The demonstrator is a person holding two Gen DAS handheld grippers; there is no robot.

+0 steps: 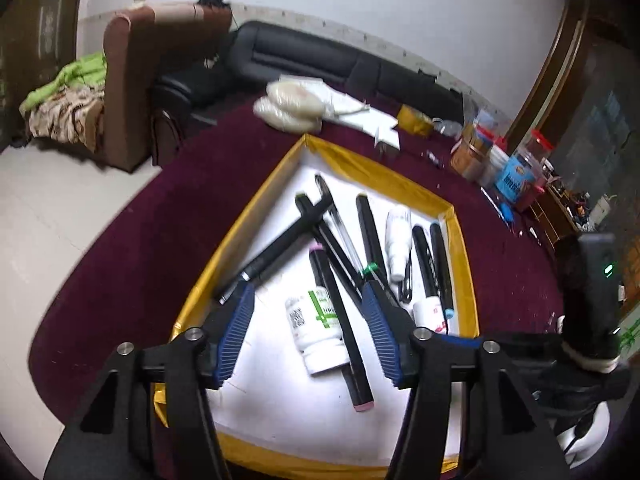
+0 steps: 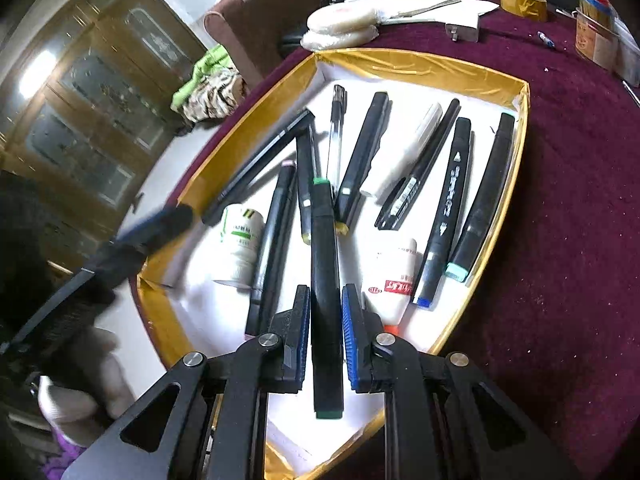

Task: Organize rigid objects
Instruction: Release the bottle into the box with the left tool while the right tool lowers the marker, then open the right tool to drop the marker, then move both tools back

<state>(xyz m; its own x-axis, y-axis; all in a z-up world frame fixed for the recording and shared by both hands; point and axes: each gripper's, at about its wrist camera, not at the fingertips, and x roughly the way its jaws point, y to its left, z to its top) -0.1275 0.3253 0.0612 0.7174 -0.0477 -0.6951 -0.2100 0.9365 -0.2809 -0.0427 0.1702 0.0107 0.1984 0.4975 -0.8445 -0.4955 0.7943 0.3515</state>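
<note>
A gold-walled tray [image 1: 224,248] [image 2: 420,64] with a white floor sits on the maroon table and holds several black markers and pens. My left gripper [image 1: 307,292] hangs open over the tray's near end. A white bottle with a green label [image 1: 316,320] [image 2: 240,240] and a pink-capped black marker [image 1: 344,328] lie below its gap, untouched. My right gripper [image 2: 326,292] is shut on a black marker with green ends [image 2: 326,264], held lengthwise above the tray floor. A white glue bottle with red print [image 2: 394,276] lies just to its right. One blurred left-gripper finger [image 2: 168,220] shows at the tray's left wall.
Beyond the tray lie round white packets [image 1: 288,104] [image 2: 340,20], papers, a roll of brown tape [image 1: 416,120] [image 2: 522,2] and jars [image 1: 516,172]. The round table's edge curves at the left, with pale floor, a brown armchair [image 1: 128,80] and a dark sofa behind.
</note>
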